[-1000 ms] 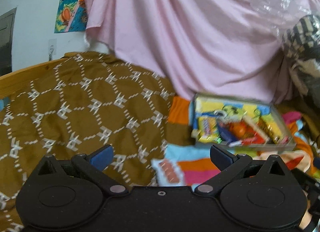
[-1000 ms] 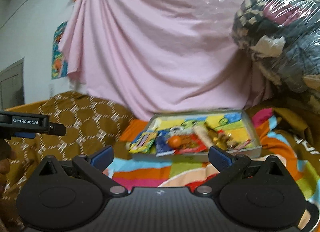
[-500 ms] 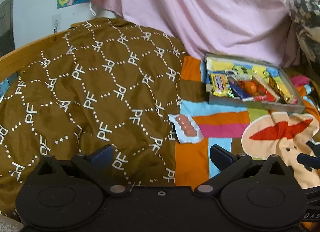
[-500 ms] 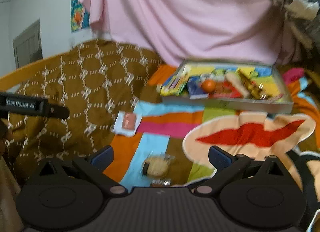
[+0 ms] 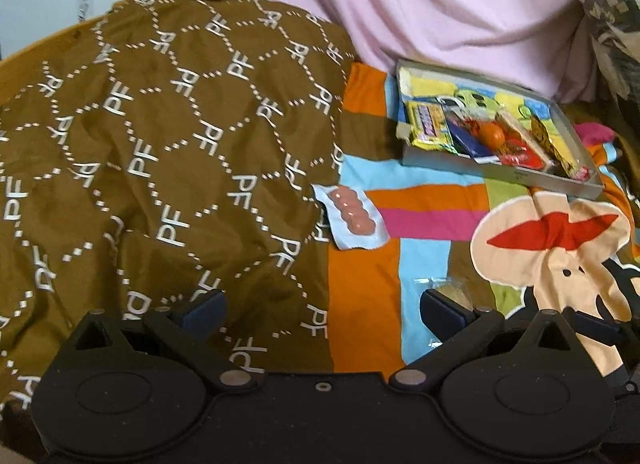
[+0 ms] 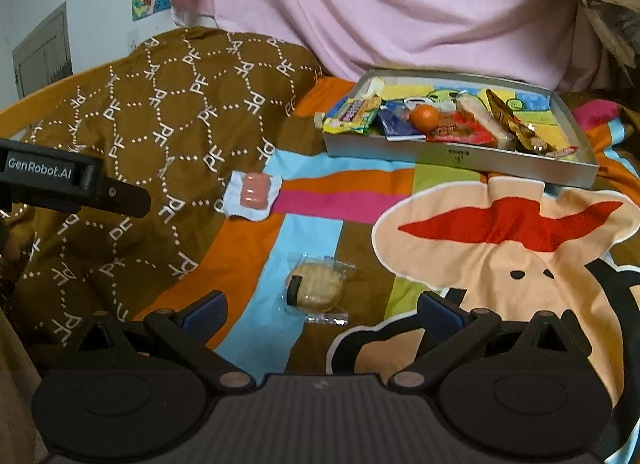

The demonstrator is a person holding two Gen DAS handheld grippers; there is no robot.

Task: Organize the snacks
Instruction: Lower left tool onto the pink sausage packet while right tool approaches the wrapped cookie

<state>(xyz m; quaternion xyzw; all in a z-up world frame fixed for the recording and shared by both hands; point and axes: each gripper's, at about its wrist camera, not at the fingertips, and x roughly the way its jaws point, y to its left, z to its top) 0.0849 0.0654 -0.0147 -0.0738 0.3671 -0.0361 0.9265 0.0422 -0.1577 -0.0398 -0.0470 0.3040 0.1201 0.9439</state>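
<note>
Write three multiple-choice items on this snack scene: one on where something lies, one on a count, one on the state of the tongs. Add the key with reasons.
1. Where does the wrapped round cookie lie?
A. Inside the grey tray
B. On the colourful blanket, in front of the right tongs
C. On the brown patterned cover

2. How many snack packets lie loose on the bed outside the grey tray?
A. Two
B. None
C. Five

3. In what state are the right tongs?
A. Shut on the cookie
B. Shut on nothing
C. Open, holding nothing

Key:
1 B: the cookie sits on the colourful blanket, just ahead of the fingertips in the right wrist view.
2 A: only the cookie and the pink sausage packet lie outside the tray.
3 C: the fingers stand wide apart, with the cookie lying beyond them, untouched.
</note>
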